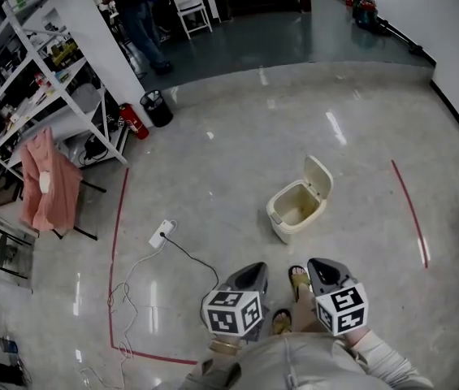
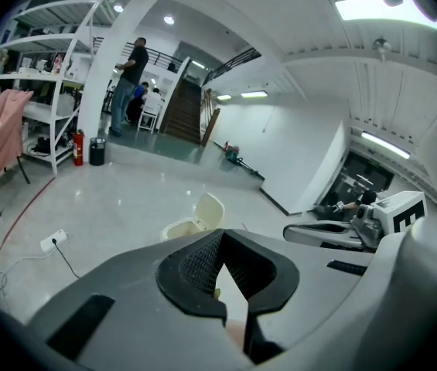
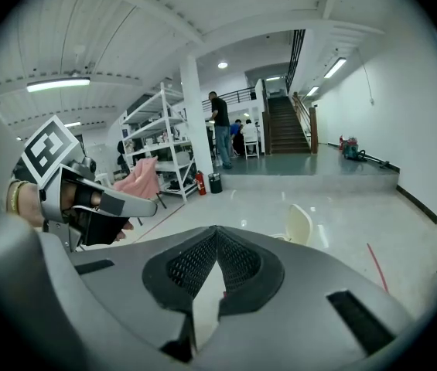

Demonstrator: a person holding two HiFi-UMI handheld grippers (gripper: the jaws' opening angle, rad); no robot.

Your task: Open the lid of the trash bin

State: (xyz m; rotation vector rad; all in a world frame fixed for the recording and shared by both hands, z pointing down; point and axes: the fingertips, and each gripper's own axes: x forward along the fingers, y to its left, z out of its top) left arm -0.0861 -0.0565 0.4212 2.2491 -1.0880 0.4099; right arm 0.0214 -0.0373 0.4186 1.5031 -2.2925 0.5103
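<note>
At the person's waist, the left gripper (image 1: 253, 268) and right gripper (image 1: 320, 263) sit side by side, both clenched on nothing, tips meeting. Ahead on the floor (image 1: 213, 185), well apart from both, stands the bin (image 1: 292, 232), its lid (image 1: 318, 177) already tipped up on the far hinge. The bin looks like thin, light plastic: stiff, but apt to slide on the glossy floor. The lid's free edge seems the best place to take hold.

No words, numbers or brand names to read anywhere here. The only markings are black-and-white square patterns on the left hand-held gripper (image 1: 254, 269) and the right hand-held gripper (image 1: 321, 266), and they spell nothing. Anything on the far-left shelves (image 1: 19, 78) is too small to read.
</note>
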